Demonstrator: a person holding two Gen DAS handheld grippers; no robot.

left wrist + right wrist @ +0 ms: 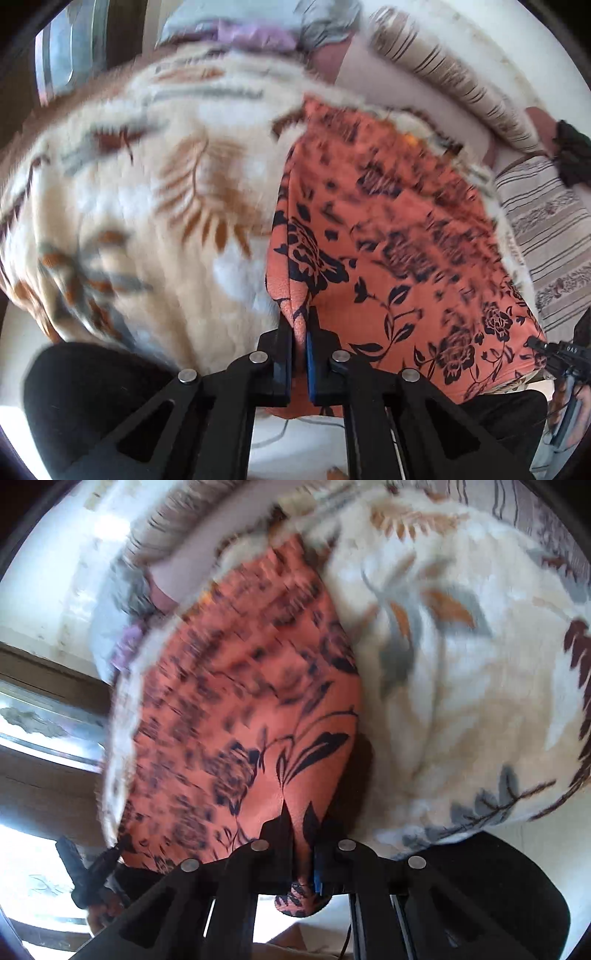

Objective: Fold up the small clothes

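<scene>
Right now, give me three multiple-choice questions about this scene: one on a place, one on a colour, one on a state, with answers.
1. Where does the orange floral garment lie?
A. on a fleece blanket
B. on a bare floor
C. in a basket

2. What colour is the garment's flower print?
A. white
B. dark navy-black
C. green

3. How does the left claw stand?
A. wide open, nothing in it
B. shut on the garment's edge
C. shut on the blanket

Answers: 1 A, the cream leaf-print blanket spreads beneath it. 2 B, dark flowers on orange cloth. 3 B, the fingers pinch orange fabric; the right claw does likewise.
</scene>
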